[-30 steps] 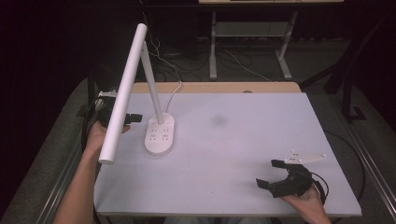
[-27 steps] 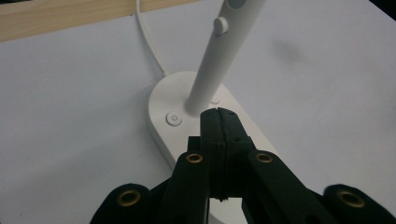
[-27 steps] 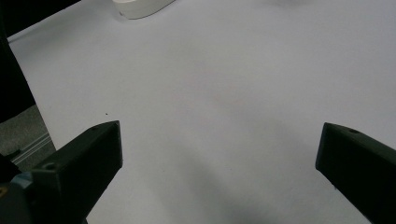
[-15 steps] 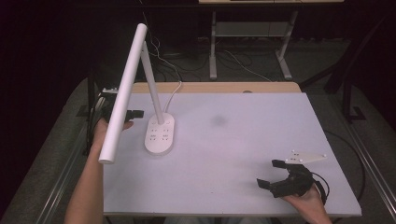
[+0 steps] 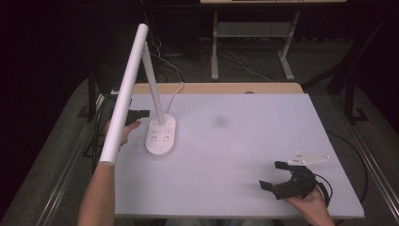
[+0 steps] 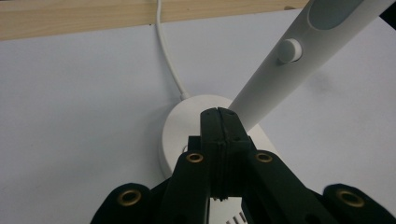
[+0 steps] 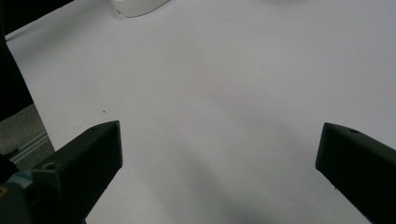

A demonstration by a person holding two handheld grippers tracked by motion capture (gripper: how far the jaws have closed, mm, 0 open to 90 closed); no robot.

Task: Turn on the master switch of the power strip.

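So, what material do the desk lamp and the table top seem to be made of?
Desk lamp: probably white plastic, with a smooth, slightly glossy, seamless molded base and arm. Table top: a matte white, laminate-like sheet; the far strip looks like light wood, though grain is unclear.

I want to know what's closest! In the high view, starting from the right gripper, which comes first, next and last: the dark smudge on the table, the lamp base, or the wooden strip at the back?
From the right gripper:
1. Dark smudge, mid-table.
2. Lamp base, left side.
3. Wooden strip, along the table's back edge.
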